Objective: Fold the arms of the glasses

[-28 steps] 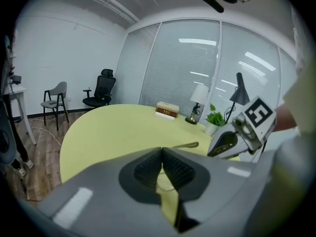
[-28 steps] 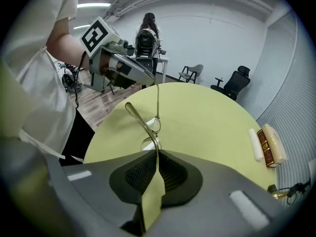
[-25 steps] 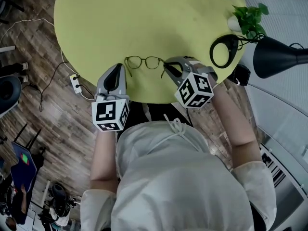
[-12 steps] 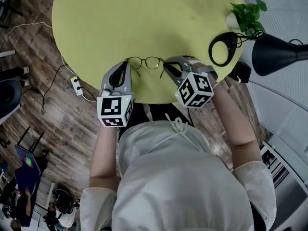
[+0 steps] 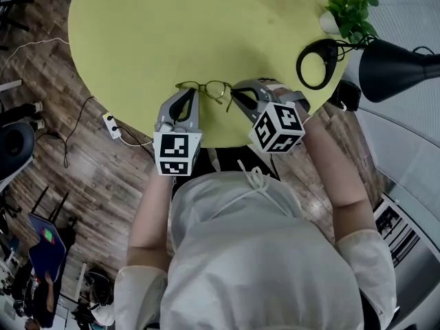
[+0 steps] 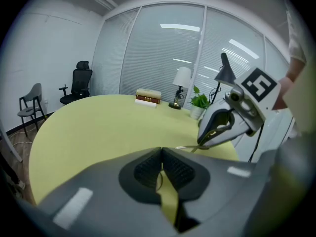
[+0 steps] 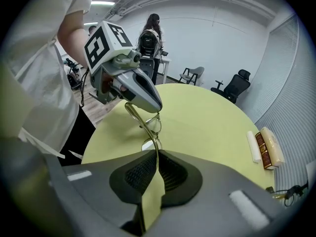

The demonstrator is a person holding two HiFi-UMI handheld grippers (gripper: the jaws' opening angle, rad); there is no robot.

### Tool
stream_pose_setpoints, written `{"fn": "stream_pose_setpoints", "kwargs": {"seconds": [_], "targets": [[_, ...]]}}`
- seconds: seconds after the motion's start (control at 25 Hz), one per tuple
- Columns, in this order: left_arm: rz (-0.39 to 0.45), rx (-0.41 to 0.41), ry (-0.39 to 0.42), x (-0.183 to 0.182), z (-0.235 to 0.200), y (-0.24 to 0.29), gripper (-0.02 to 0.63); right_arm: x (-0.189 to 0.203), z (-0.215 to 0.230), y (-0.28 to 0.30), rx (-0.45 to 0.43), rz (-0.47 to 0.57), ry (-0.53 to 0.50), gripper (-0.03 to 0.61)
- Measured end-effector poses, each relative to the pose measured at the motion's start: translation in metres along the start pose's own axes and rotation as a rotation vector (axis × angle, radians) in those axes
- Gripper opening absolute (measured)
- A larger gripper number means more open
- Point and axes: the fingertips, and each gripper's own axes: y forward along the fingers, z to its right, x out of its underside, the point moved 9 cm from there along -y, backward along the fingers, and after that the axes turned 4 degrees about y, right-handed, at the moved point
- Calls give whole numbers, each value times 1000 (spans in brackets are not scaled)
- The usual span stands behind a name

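Note:
Thin gold-rimmed glasses [image 5: 205,88] lie on the round yellow-green table [image 5: 172,26] near its front edge, arms pointing toward me. My right gripper [image 5: 234,92] is shut on the right arm; in the right gripper view the wire [image 7: 154,132] runs straight in between its pads [image 7: 148,169]. My left gripper [image 5: 190,93] is at the glasses' left end, jaws together. In the left gripper view its pads [image 6: 148,169] meet at the tip and a thin wire shows through the slit behind them. The right gripper [image 6: 200,143] is close ahead there.
A black desk lamp [image 5: 395,67], a black ring-shaped base [image 5: 317,62] and a small potted plant [image 5: 350,16] stand at the table's right edge. Books [image 7: 269,149] lie at the far side. A power strip [image 5: 110,124] and cables are on the floor to the left.
My left gripper has moved rightward and forward onto the table, up to the glasses' left end. The right gripper and the glasses have stayed in place.

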Motion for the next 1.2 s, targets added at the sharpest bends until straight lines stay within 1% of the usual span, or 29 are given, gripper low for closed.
{"fn": "stream_pose_setpoints", "kwargs": {"seconds": [0.2, 0.44, 0.68, 0.88, 0.96, 1.08, 1.2], "targets": [[-33, 29, 30, 4, 1, 10, 6, 0, 0, -1, -8, 7, -3, 15], [-66, 37, 20, 10, 1, 24, 6, 1, 0, -1, -17, 18, -17, 15], [-100, 19, 11, 19, 7, 40, 6, 10, 1, -1, -20, 29, 15, 15], [-158, 26, -14, 27, 7, 45, 6, 12, 1, -1, -22, 43, 16, 14], [-178, 23, -33, 30, 6, 47, 6, 13, 2, -1, -21, 49, 1, 14], [-170, 19, -61, 26, 4, 40, 6, 13, 3, -3, -25, 54, -26, 14], [-167, 30, -74, 23, 4, 26, 6, 11, 3, -6, -36, 56, -41, 14]]}}
